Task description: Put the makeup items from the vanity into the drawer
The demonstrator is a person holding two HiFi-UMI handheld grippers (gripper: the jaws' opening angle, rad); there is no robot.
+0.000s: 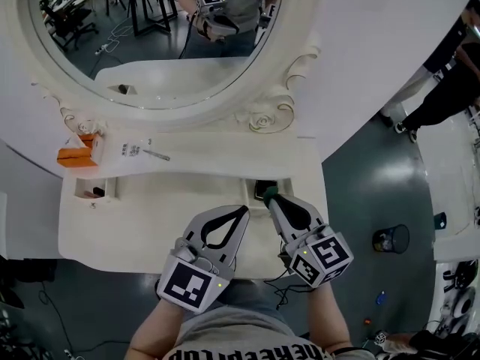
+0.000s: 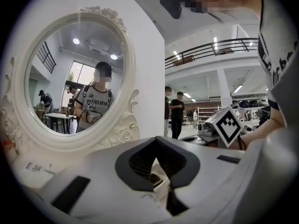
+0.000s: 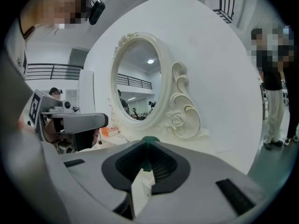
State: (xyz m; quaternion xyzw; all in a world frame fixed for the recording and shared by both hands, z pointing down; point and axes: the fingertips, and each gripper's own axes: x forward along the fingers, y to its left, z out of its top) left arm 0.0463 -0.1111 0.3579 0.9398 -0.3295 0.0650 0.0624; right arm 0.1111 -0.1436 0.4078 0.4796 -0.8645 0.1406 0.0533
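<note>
The right gripper [image 1: 271, 199] is clamped on a small dark-green item [image 3: 150, 141] at its jaw tips, above the right part of the white vanity [image 1: 150, 216]. The left gripper [image 1: 243, 211] hangs just beside it, jaws pressed together and empty. 1 orange box [image 1: 75, 157] lies at the vanity's far left.
</note>
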